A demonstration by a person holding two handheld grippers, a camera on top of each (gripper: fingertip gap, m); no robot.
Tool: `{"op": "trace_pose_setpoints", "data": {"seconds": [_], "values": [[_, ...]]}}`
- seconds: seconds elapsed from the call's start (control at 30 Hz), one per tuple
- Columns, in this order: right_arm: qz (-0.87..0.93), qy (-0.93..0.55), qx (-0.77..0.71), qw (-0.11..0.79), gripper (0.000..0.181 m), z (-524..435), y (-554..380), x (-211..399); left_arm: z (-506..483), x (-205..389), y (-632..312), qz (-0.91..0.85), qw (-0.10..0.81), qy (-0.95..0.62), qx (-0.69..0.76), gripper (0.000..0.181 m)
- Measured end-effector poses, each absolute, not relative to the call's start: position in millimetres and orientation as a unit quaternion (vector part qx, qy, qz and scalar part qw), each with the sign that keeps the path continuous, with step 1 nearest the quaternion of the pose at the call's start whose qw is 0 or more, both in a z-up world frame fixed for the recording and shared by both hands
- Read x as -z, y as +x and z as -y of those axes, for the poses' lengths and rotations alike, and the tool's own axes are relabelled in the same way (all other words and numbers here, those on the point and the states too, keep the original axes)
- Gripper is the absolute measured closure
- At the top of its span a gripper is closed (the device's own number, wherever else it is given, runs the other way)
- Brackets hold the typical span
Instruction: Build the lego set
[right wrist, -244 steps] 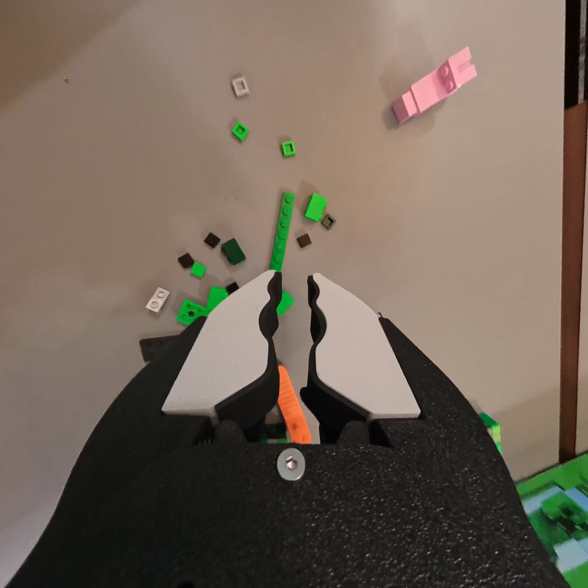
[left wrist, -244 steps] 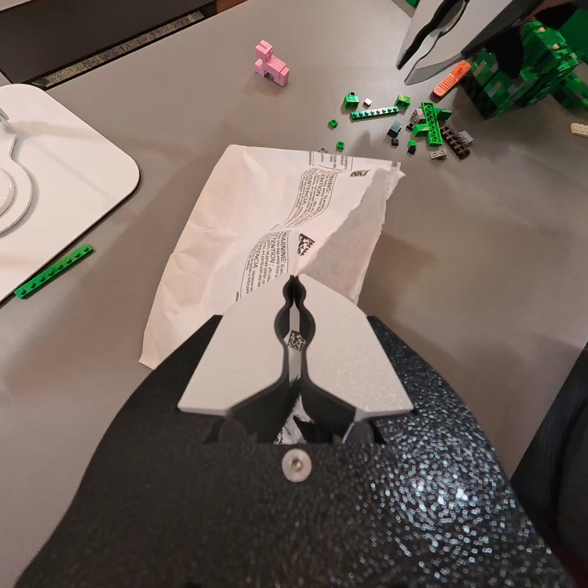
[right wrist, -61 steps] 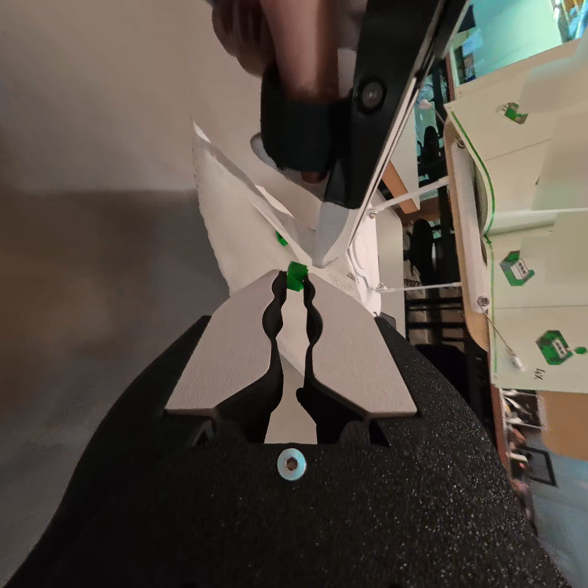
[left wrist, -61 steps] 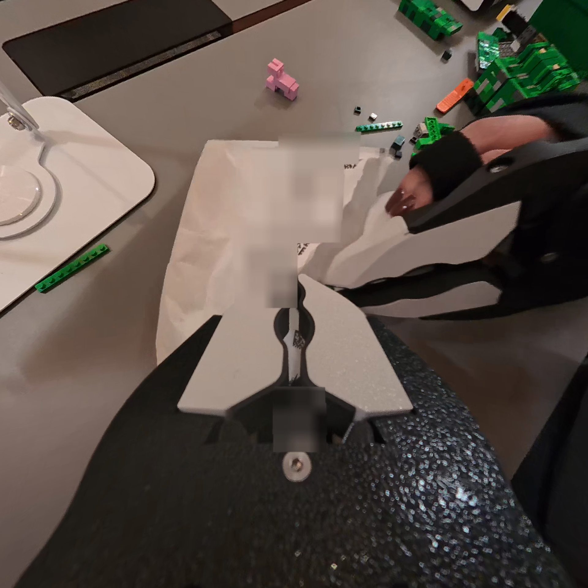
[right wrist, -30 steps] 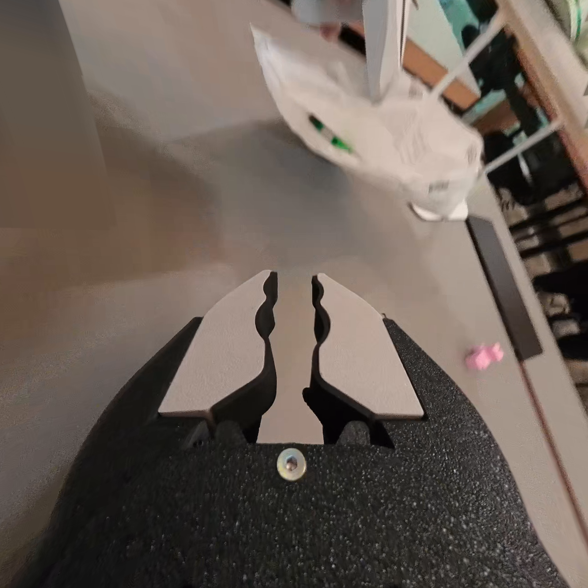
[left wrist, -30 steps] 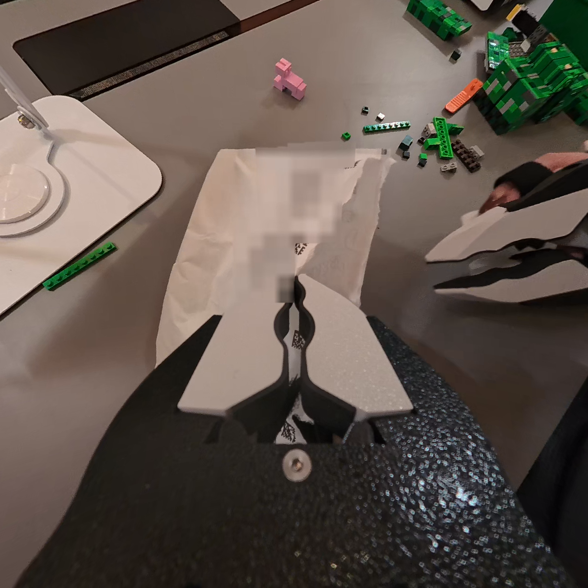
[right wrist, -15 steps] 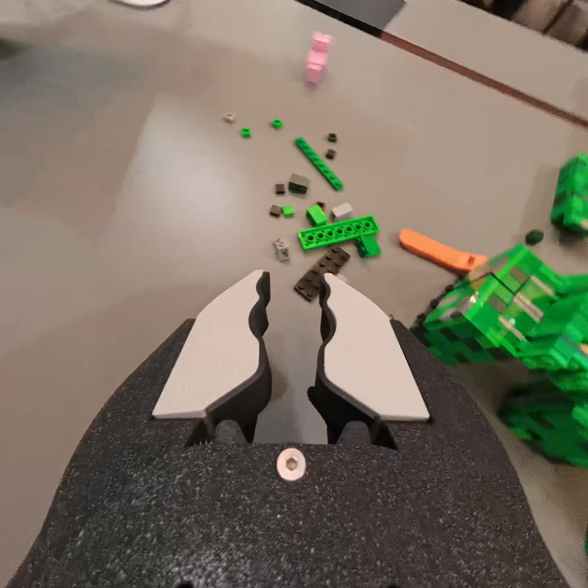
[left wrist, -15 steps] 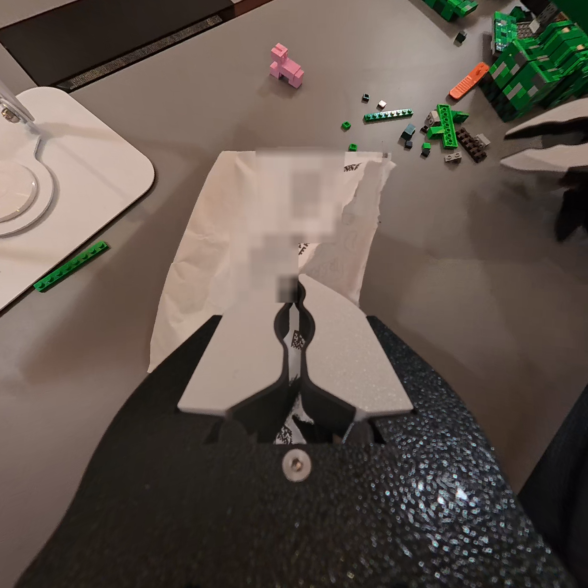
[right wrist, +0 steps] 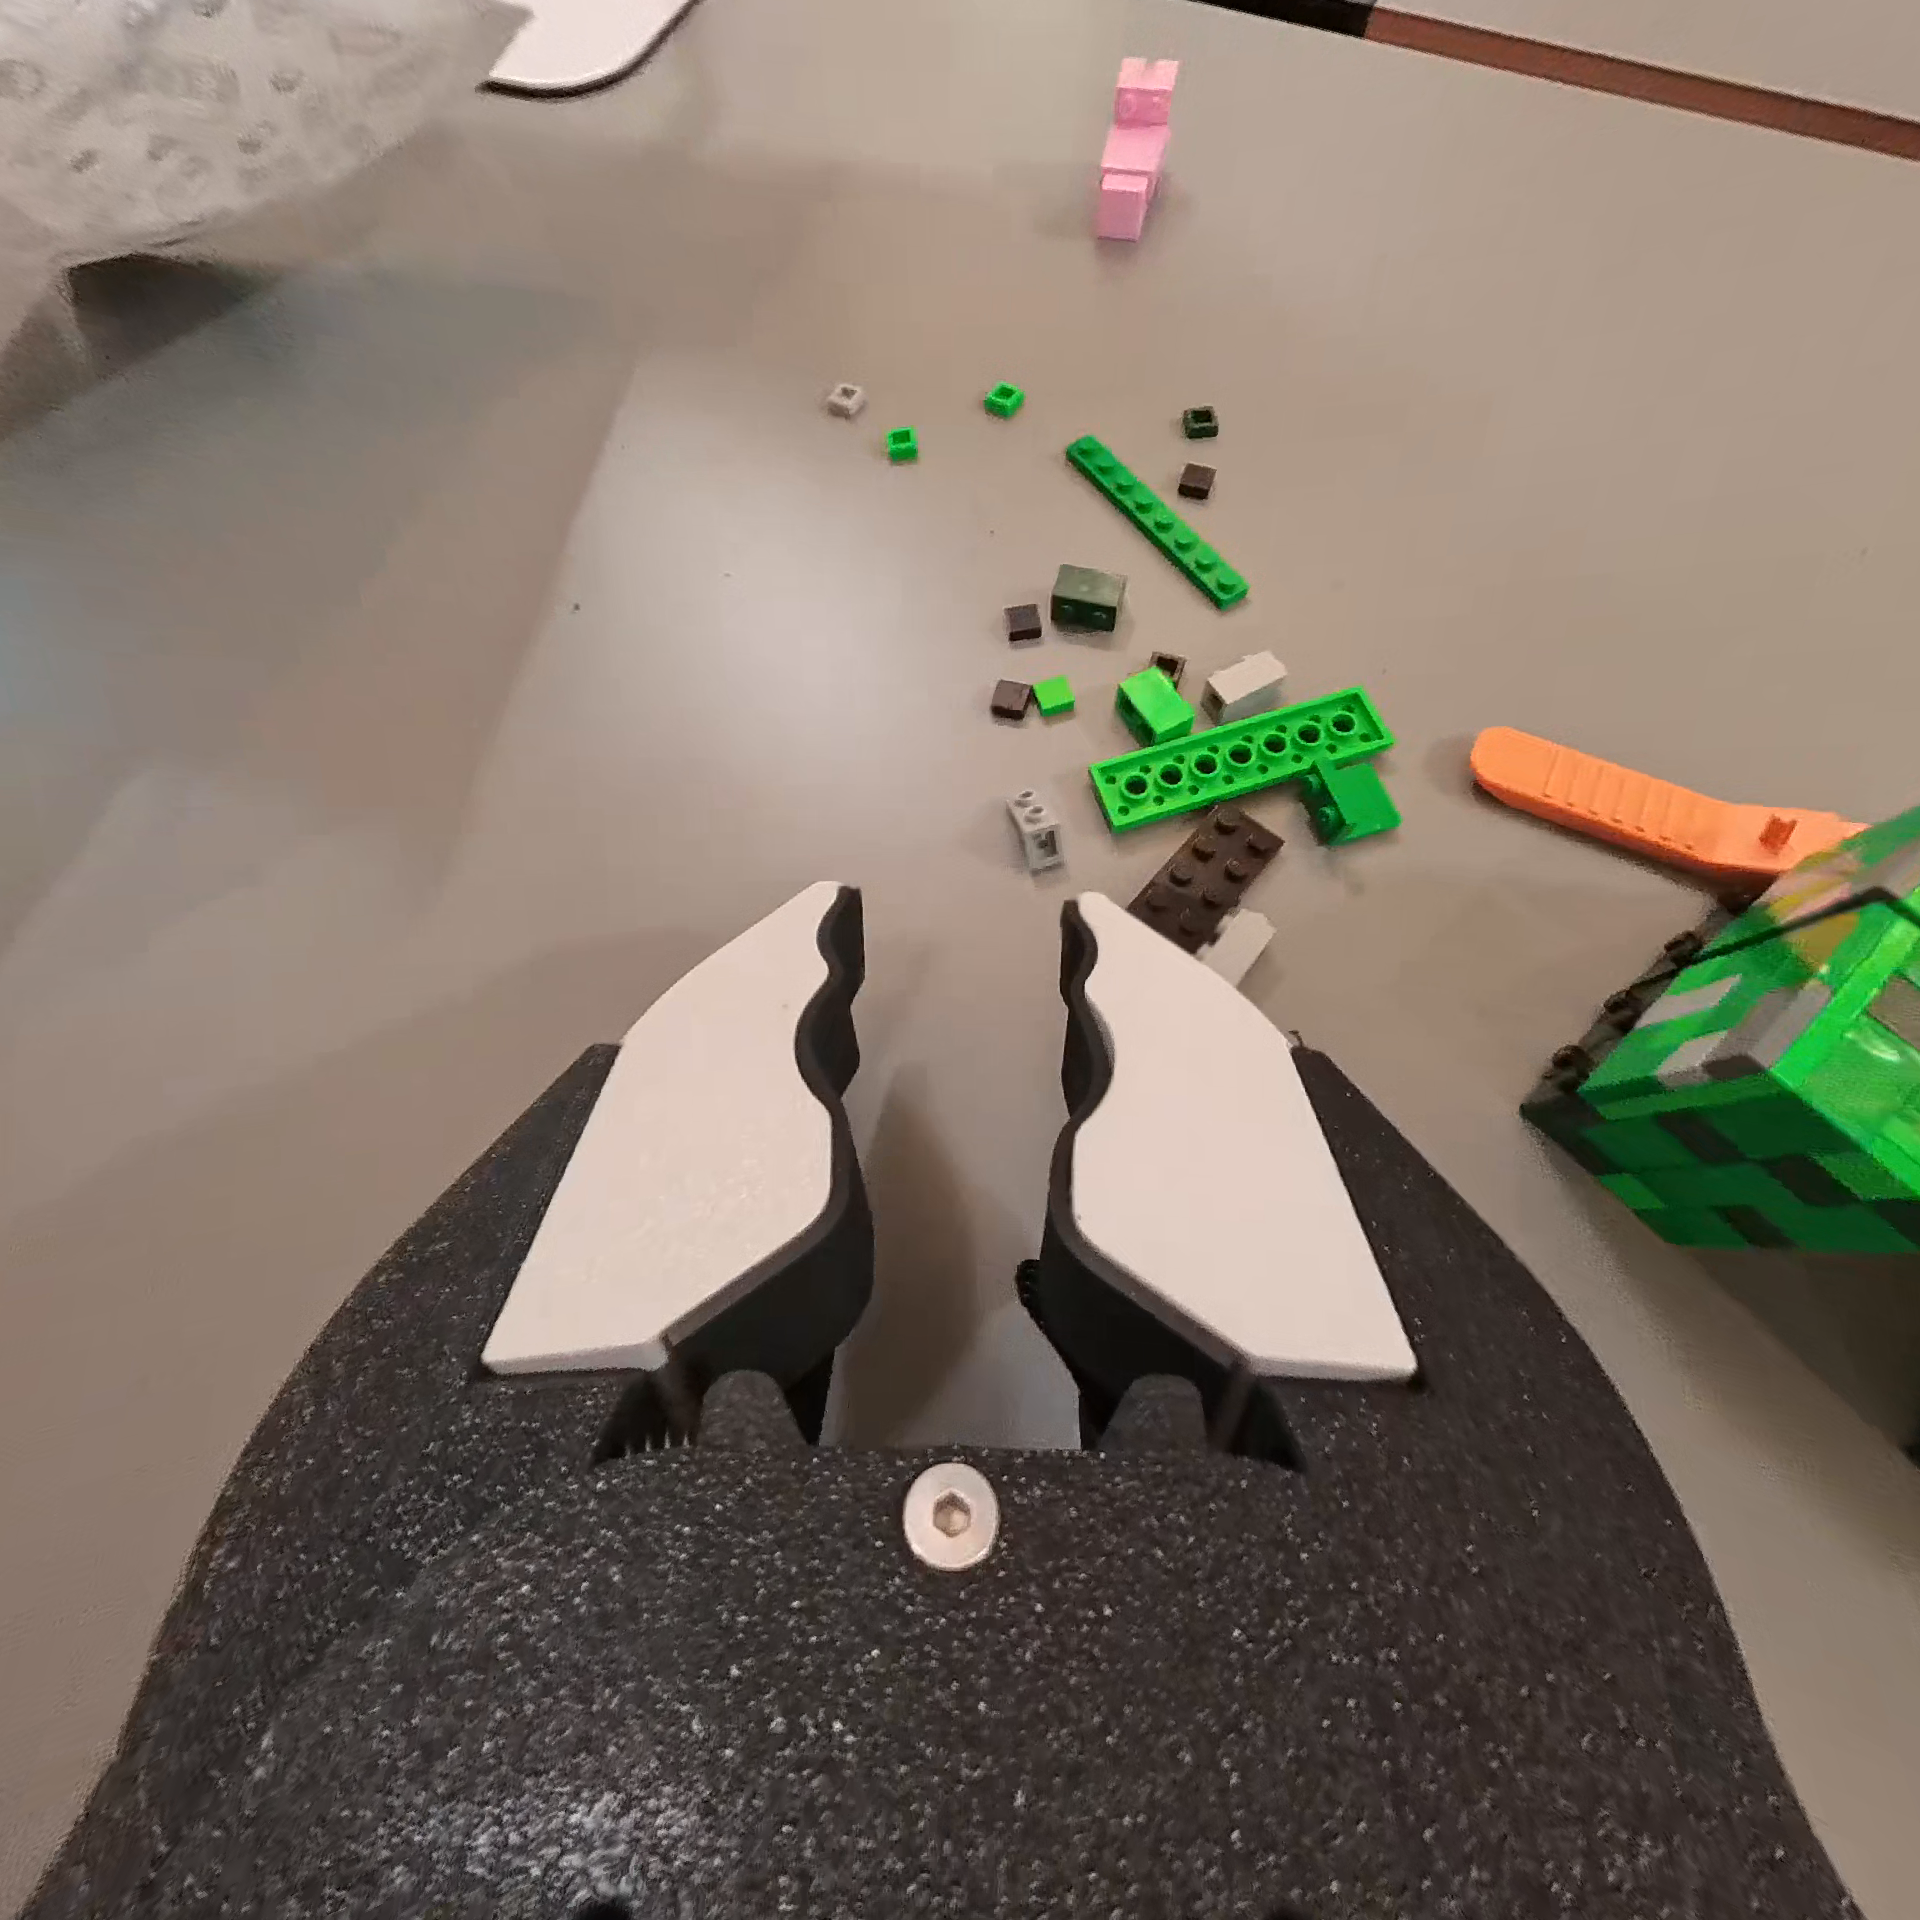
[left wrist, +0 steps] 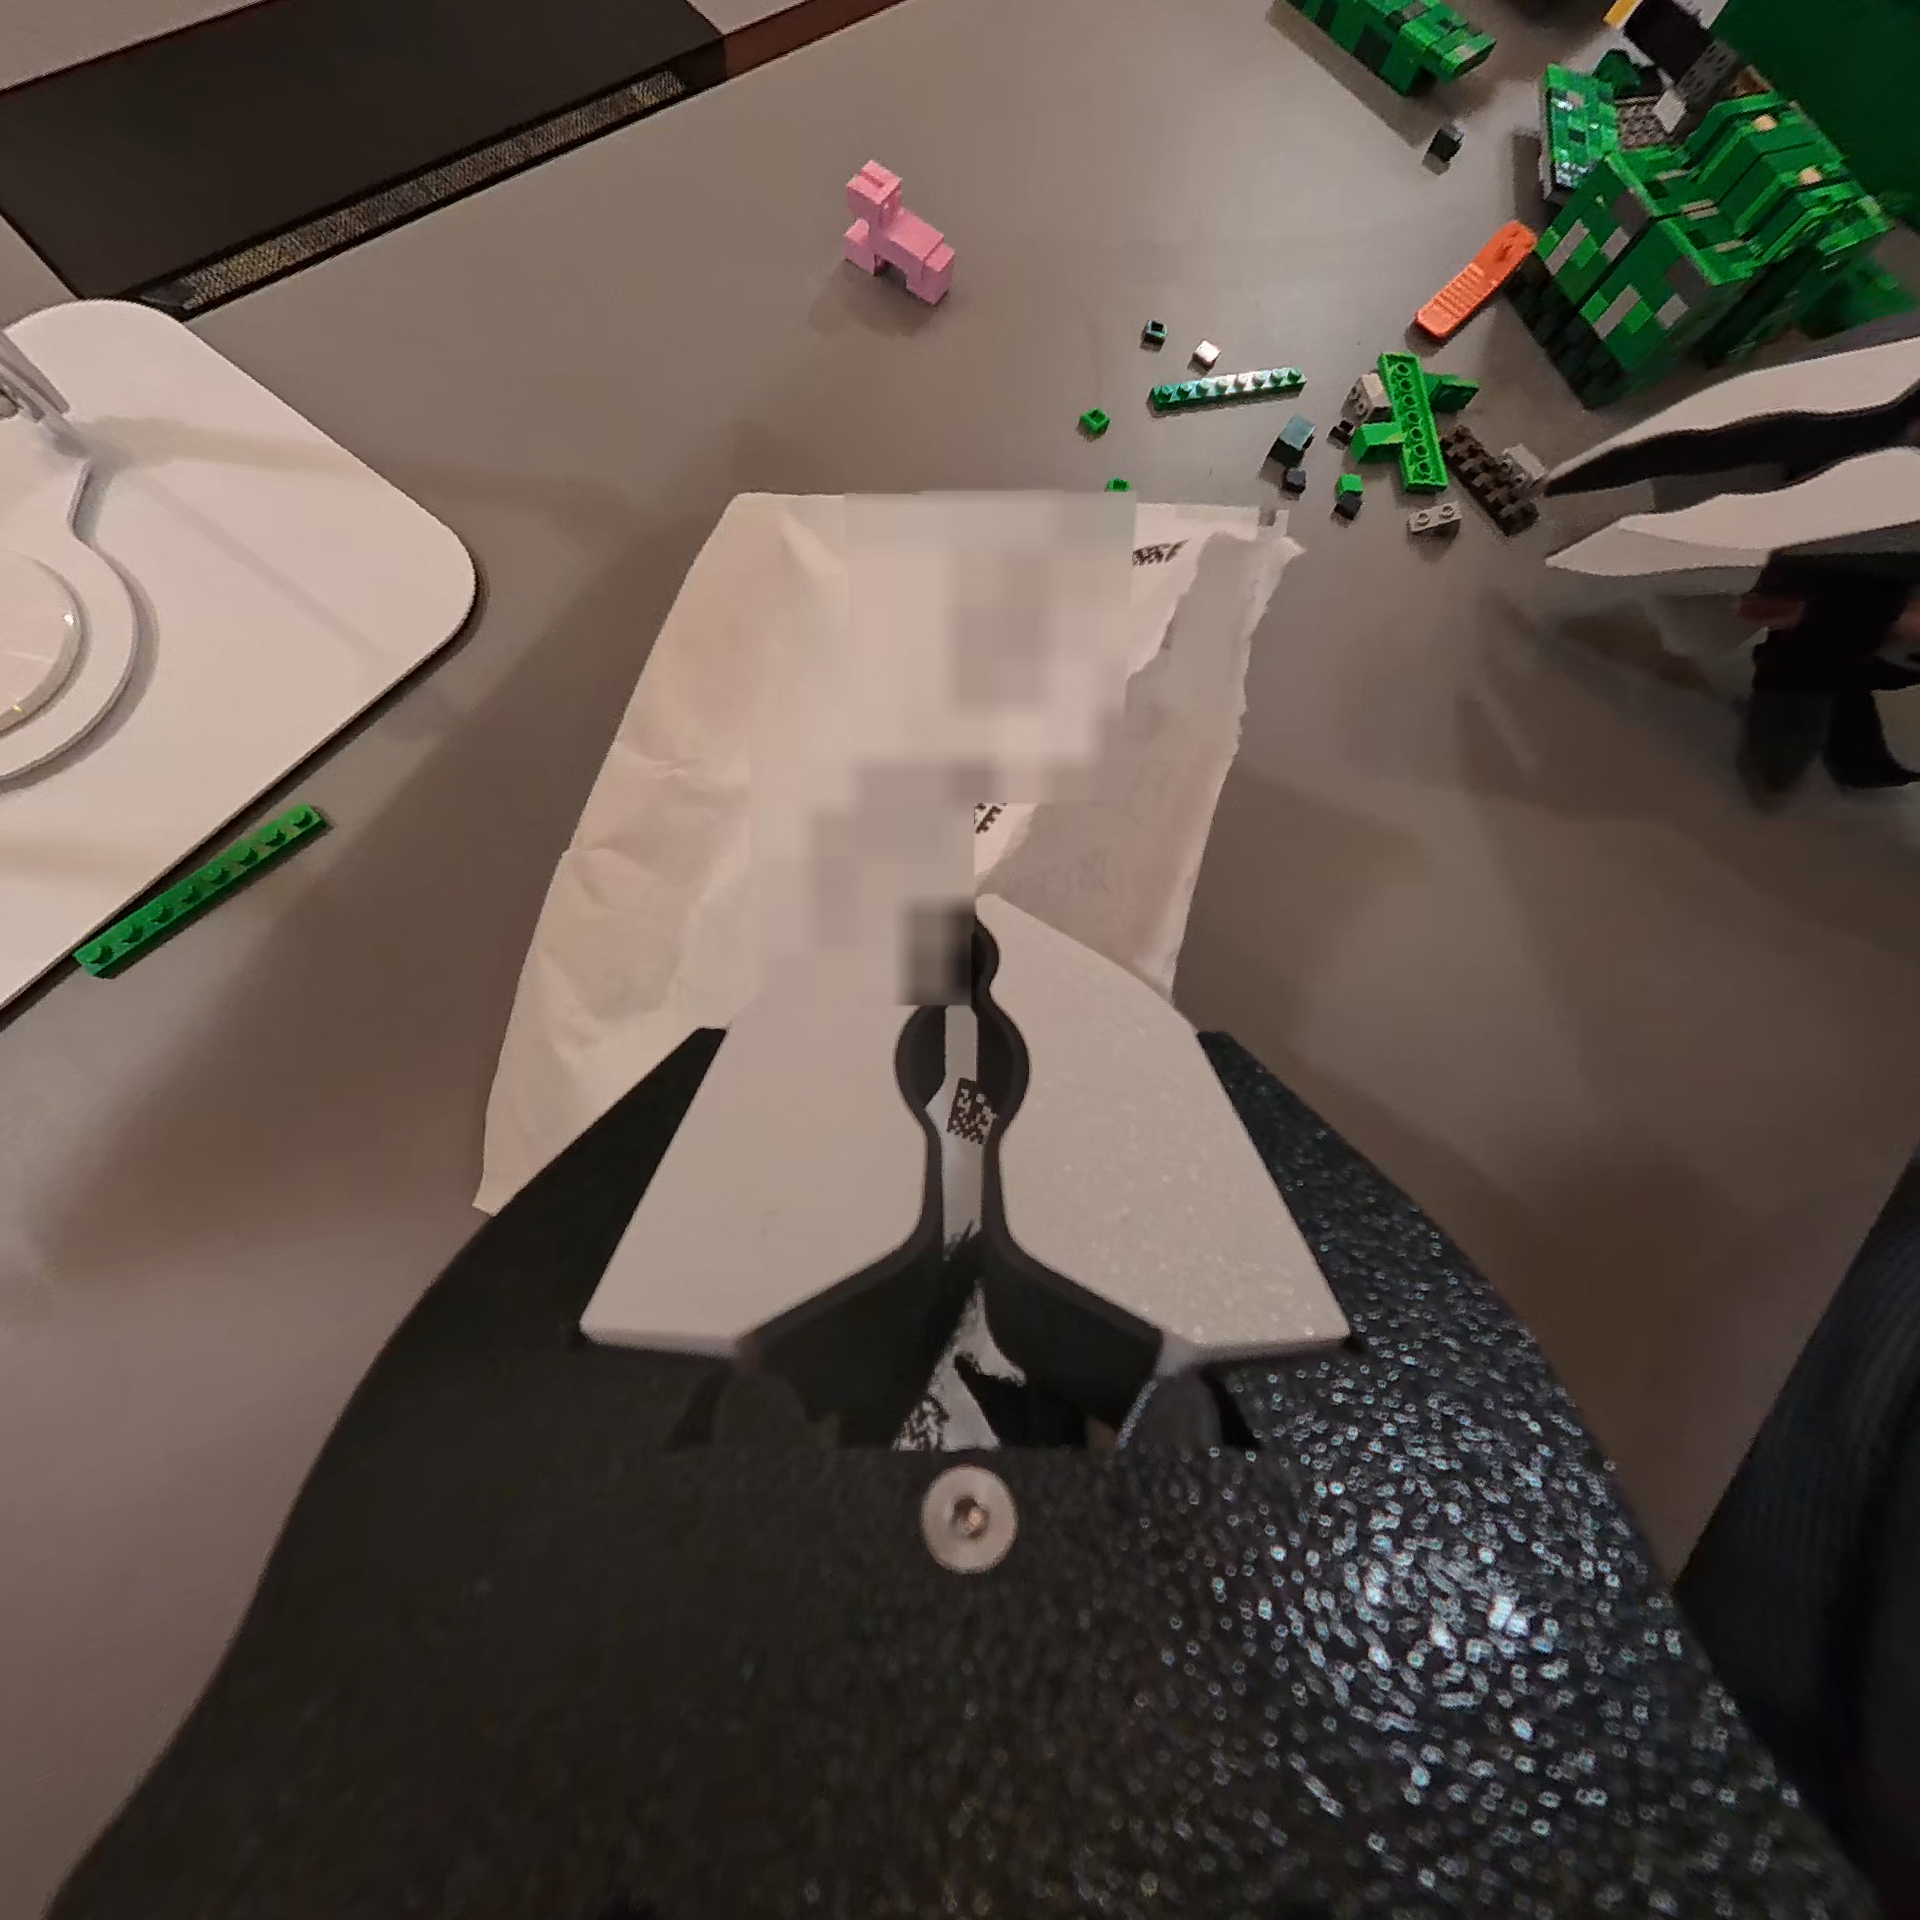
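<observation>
My left tongs (left wrist: 971, 935) are pressed together on the near edge of a white paper bag (left wrist: 717, 790), which runs away from the tips and has a torn far right corner. Off to the left of them a long green strip (left wrist: 203, 891) lies on the grey table (left wrist: 1455, 1039) beside a white stand base (left wrist: 260, 582). Far ahead stands a small pink pig (left wrist: 896, 237).

My right tongs (right wrist: 961, 914) are spread, with only bare table between the fingers. Just ahead and slightly right of the tips I see a dark studded plate (right wrist: 1205, 862), with a small grey brick (right wrist: 1037, 829) to its left. Beyond those lies a wide green plate with holes (right wrist: 1242, 756), then a scatter of small green, black and grey bits and a thin green strip (right wrist: 1155, 520). To the right lie an orange prying tool (right wrist: 1621, 805) and, nearer, the green blocky build (right wrist: 1756, 1081). In the left view my right tongs (left wrist: 1548, 520) sit at the right edge, just beside the loose pieces.
</observation>
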State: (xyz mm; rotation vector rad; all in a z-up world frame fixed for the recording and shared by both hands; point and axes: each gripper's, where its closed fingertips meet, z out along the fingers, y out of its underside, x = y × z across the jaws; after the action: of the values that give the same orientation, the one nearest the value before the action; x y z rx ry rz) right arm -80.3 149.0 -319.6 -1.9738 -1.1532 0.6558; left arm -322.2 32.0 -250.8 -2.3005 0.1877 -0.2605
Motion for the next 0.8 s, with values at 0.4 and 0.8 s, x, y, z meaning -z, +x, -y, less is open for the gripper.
{"op": "trace_pose_setpoints", "data": {"seconds": [0.4, 0.8], "values": [[0.389, -0.784, -0.161, 0.456, 0.15, -183, 11, 305, -33, 257, -322, -0.076, 0.387, -0.914, 0.097, 0.181], [0.309, -0.8, -0.182, 0.481, 0.135, -237, 71, 289, -32, 259, -324, -0.078, 0.381, -0.916, 0.093, 0.181]]}}
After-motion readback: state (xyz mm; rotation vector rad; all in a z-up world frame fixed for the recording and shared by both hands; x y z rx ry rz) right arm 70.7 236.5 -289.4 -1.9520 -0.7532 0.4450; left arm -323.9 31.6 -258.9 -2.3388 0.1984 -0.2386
